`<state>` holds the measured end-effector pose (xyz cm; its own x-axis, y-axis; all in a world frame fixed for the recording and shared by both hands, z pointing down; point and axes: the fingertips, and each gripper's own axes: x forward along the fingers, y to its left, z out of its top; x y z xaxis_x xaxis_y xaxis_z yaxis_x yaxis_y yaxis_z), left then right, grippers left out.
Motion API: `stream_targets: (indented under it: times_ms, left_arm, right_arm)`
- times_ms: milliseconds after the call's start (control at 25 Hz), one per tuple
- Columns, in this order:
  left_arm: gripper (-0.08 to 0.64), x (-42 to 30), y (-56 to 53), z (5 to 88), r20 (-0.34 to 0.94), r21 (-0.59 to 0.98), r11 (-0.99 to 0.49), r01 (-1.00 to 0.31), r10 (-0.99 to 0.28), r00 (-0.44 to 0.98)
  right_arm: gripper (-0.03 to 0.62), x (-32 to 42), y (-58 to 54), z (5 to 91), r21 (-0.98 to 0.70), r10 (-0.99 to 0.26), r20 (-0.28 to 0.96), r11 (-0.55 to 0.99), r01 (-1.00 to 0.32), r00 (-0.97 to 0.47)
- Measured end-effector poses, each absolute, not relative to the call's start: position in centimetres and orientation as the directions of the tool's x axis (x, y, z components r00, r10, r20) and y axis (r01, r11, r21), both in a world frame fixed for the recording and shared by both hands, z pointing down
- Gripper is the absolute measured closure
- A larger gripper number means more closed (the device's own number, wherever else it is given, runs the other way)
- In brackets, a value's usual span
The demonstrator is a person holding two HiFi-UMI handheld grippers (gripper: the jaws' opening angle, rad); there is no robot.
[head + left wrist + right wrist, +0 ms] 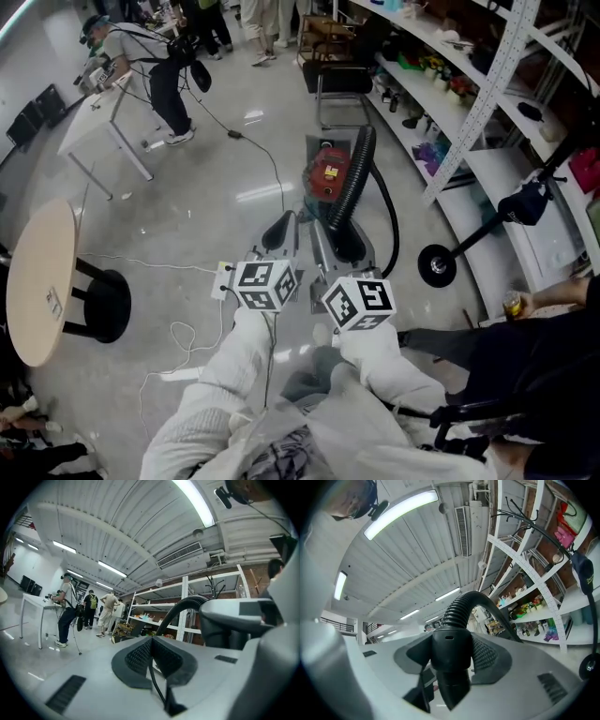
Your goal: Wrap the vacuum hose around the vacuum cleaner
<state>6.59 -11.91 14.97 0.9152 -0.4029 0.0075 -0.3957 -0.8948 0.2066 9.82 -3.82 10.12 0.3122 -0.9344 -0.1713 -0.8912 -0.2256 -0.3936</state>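
As shelving (487, 94) crowds the right side, the right gripper (345, 242) jaws clamp the vacuum hose (356, 178), which stretches ahead to the vacuum cleaner (328, 173); left gripper (279, 230) jaws together

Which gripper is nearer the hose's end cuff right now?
Right. The right gripper is clamped on the hose cuff; the left gripper sits just to its left, jaws together, not touching it.

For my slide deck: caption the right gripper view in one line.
Right gripper clamps the black end cuff of the vacuum hose, which arcs up before the storage shelves.
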Motion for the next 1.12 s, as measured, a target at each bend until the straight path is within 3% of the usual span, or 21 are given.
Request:
stream_targets:
  times_ms: [400, 680, 1120]
  left_arm:
    - [0.56, 15.5, -19.8, 13.3, -0.003, 0.186, -0.92, -0.344, -0.351, 0.936]
    - [0.56, 24.0, -26.6, 11.8, -0.005, 0.18, -0.932, -0.315, -0.321, 0.947]
    - [0.56, 31.9, -40.7, 12.8, -0.011, 0.219, -0.928, -0.302, -0.312, 0.95]
  right_arm:
    - [0.354, 21.6, -11.4, 9.5, -0.399, -0.889, -0.179, -0.326, -0.857, 0.421]
    - [0.354, 29.9, -19.2, 7.9, -0.415, -0.891, -0.186, -0.311, -0.855, 0.414]
    - [0.354, 37.1, -33.0, 8.7, -0.38, -0.906, -0.166, -0.306, -0.873, 0.39]
